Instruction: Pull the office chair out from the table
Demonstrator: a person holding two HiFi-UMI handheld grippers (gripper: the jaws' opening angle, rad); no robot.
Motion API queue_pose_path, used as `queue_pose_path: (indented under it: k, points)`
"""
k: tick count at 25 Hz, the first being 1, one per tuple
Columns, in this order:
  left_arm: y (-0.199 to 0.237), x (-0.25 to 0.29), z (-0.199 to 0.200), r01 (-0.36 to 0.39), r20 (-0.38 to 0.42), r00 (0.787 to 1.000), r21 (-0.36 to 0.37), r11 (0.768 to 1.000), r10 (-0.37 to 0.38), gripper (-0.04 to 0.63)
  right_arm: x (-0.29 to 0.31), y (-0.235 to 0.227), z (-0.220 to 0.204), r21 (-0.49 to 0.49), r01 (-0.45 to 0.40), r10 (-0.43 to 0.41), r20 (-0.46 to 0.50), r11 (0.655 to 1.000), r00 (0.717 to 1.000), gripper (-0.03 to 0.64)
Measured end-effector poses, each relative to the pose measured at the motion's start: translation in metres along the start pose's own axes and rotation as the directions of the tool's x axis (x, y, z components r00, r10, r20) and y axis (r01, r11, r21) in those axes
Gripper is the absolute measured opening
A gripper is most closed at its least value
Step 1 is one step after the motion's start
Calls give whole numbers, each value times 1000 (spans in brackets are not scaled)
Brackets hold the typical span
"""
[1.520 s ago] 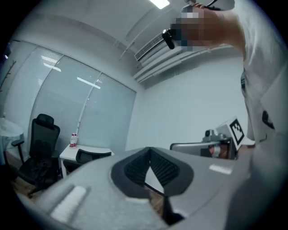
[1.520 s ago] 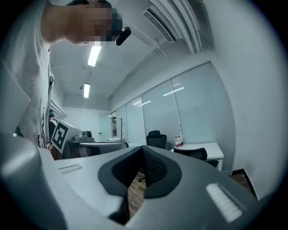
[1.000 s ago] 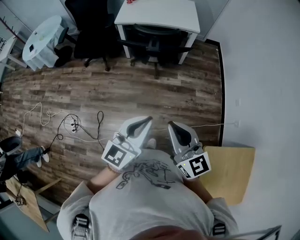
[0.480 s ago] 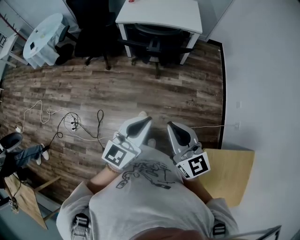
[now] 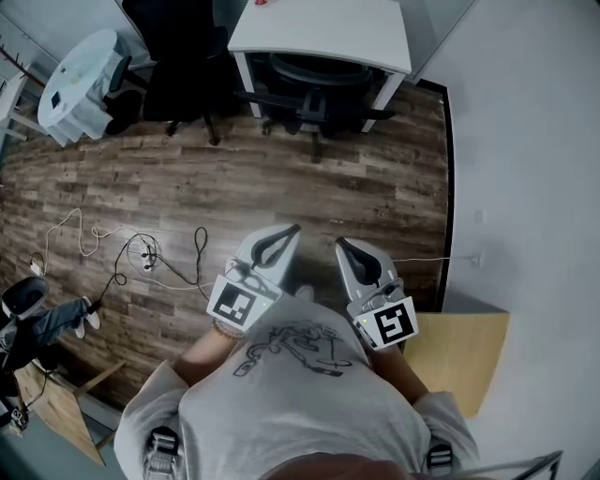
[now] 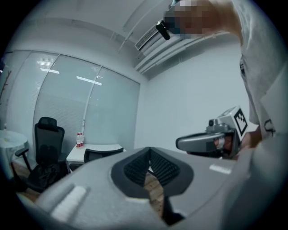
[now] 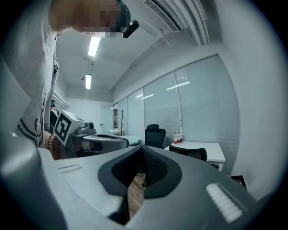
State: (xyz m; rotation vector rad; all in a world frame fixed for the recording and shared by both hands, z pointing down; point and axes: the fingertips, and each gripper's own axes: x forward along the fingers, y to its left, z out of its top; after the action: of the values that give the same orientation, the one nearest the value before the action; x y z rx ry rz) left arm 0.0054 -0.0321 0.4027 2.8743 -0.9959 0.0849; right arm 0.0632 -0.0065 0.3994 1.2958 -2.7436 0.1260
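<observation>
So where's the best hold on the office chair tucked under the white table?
Probably the backrest, at its top edge, from the room side: the office chair sits with its seat under the table, back facing outward.

Open wooden floor (image 5: 309, 183) lies between me and the desk (image 5: 323, 26). The office chair (image 5: 314, 89) fills the gap under it; a second black chair (image 5: 183, 66) stands just left, the wall (image 5: 525, 141) closes the right, and cables (image 5: 141, 251) sprawl on my left.
</observation>
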Motion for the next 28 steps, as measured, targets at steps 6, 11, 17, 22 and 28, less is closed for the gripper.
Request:
queue_pose_path:
  k: [6, 11, 17, 22, 28]
  points:
    - [78, 39, -15, -7, -110, 994, 111, 994, 19, 25, 67, -41, 2, -45, 19, -21, -34, 999, 999, 34]
    - [133, 74, -29, 34, -195, 981, 260, 965, 18, 64, 113, -83, -6, -180, 36, -58, -119, 983, 991, 52]
    - [188, 120, -57, 117, -305, 952, 374, 920, 2, 94, 164, -139, -35, -405, 25, -144, -267, 914, 953, 74]
    - [228, 157, -92, 206, -399, 917, 454, 867, -8, 102, 202, -178, -70, -510, -44, -177, -378, 859, 909, 94]
    - [277, 198, -134, 280, -490, 872, 506, 816, 4, 135, 247, -227, -112, -620, -132, -231, -470, 774, 852, 109]
